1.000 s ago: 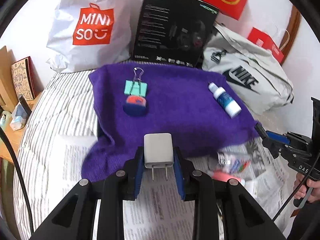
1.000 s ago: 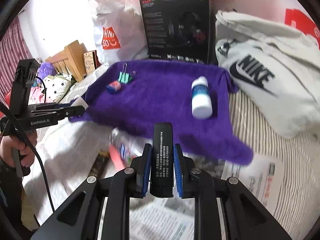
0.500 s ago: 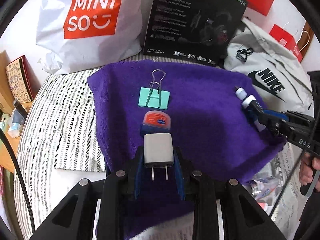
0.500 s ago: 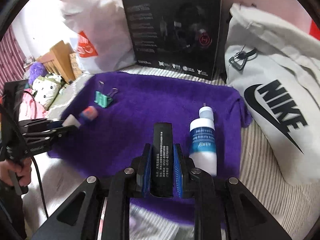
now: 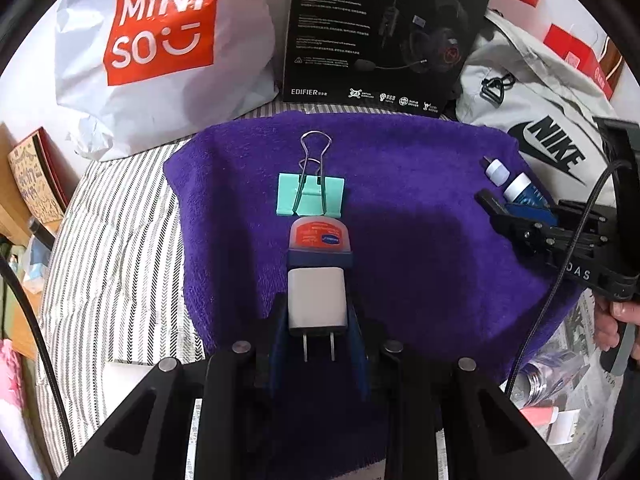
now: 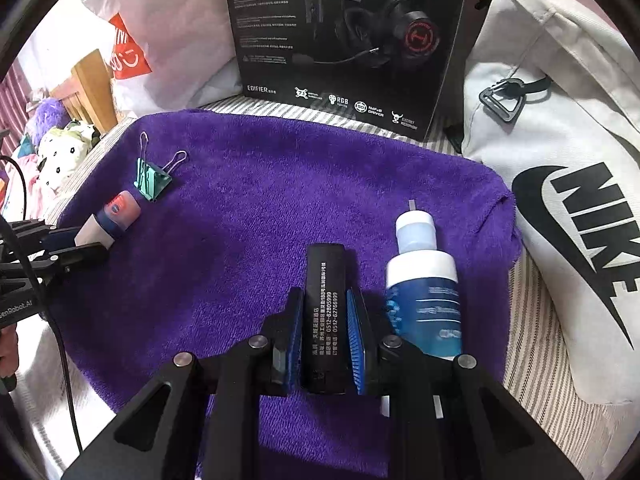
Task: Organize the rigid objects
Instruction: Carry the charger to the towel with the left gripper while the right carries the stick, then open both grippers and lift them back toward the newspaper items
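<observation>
Trouble would most likely come at release: the left gripper (image 5: 318, 316) has its fingers closed on a white 2-prong plug adapter (image 5: 317, 298) whose front end touches or nearly touches the small red-and-blue balm tub (image 5: 320, 240). Letting go there could nudge the tub into the mint-green binder clip (image 5: 311, 194). The right gripper (image 6: 323, 332) has its fingers clamped on a slim black printed lighter-like bar (image 6: 325, 316), just beside the lying white-and-blue plastic bottle (image 6: 424, 288), which might roll if bumped. Everything sits on a soft purple fleece towel (image 6: 260, 200) over a striped bed (image 5: 120, 240), an uneven footing, backed by a black headset box (image 6: 344, 36) and shopping bags.
</observation>
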`<state>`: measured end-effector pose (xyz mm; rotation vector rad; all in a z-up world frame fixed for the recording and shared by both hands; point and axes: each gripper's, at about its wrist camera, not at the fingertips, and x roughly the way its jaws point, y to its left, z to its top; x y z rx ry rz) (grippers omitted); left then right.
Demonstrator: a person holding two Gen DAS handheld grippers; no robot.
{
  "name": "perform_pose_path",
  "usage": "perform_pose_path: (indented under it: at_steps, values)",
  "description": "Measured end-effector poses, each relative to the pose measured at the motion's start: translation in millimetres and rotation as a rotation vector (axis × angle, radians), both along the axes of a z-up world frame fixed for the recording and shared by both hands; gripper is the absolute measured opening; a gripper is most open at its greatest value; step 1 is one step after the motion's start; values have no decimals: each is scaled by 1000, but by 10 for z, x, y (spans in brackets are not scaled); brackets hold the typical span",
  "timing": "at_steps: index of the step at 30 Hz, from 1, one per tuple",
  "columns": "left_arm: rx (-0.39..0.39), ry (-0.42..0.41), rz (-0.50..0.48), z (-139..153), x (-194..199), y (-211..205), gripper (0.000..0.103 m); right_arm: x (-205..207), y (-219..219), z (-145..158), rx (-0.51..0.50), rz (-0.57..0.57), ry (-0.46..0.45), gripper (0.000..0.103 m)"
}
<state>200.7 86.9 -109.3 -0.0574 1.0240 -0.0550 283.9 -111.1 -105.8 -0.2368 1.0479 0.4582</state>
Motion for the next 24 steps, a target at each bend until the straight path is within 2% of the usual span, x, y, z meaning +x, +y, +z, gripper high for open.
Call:
perform_pose_path:
  at_steps: [7,9,11,13,18,22,24]
  values:
    - [53,12,1,9,13,-73,29,11,25,-12,-18,30,4,22]
    - [47,15,-5,17,-3,-82,33,9,20,-7,-20,37,13,26]
    - [41,24,-13,30,-27,-90,40,3,7,0,0,45,35,36]
    - [35,31,-13,36,-68,-101,42,-39,-12,30,18,51,52,36]
    - [-17,21,18,159,-280,-137,42,-326,-91,326,44,59,6,37]
    - [5,-8,-24,364,-569,-355,42,-670,-204,646,89,77,-36,44]
    - [-11,-5,-63,444,-712,-472,44,-838,-253,752,102,81,-50,44]
